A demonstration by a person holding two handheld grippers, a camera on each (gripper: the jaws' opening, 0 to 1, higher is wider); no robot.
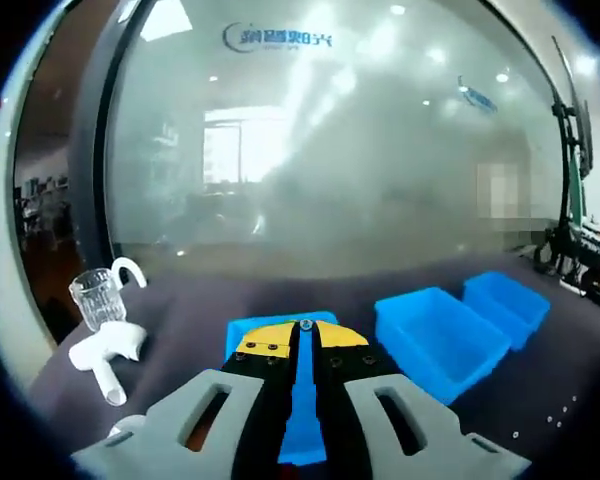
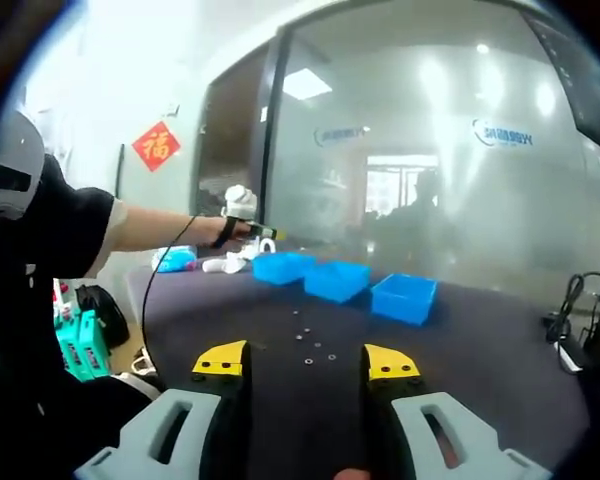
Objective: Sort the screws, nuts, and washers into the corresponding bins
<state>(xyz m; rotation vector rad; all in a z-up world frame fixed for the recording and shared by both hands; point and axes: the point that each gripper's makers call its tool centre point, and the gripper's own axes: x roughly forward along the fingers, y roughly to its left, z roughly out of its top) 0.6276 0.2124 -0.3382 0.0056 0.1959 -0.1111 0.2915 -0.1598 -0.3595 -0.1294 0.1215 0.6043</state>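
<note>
Three blue bins (image 2: 342, 279) sit in a row on the dark counter (image 2: 480, 345). Left claw (image 1: 305, 340), closed on a small nut (image 1: 306, 325), hovers above the nearest bin (image 1: 270, 332); lower it before releasing. Right claw (image 2: 307, 362) gapes, empty, near loose hardware (image 2: 310, 350).

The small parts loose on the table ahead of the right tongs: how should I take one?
Judging by the small parts lying flat and spread apart on the dark table, come straight down with the open right tongs, straddling one piece and pinching its outer edges.
</note>
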